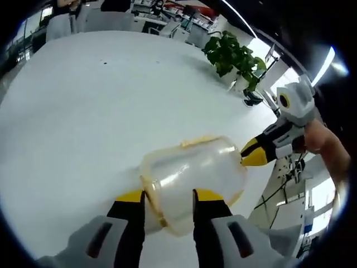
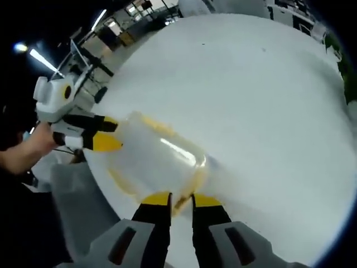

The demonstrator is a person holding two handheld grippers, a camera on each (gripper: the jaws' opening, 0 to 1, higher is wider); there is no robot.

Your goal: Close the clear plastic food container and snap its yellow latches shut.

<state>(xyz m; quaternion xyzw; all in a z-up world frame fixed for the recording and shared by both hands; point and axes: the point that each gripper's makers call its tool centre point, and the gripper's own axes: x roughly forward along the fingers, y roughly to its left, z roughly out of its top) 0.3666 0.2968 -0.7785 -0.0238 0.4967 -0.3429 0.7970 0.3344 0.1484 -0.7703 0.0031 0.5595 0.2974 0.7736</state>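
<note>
The clear plastic container with yellow latches lies on its side, over the near edge of the white table. My left gripper is shut on one end of it, with the rim and a yellow strip between the jaws. The right gripper comes in from the right, and its yellow tip touches the opposite end. In the right gripper view the container stretches away from my right gripper, whose jaws stand close together on its yellow-edged rim. The left gripper holds the far end.
The table is wide and white. A potted plant stands past its far right edge. A grey chair sits below the table edge. A person's hand holds the right gripper. Desks and chairs line the background.
</note>
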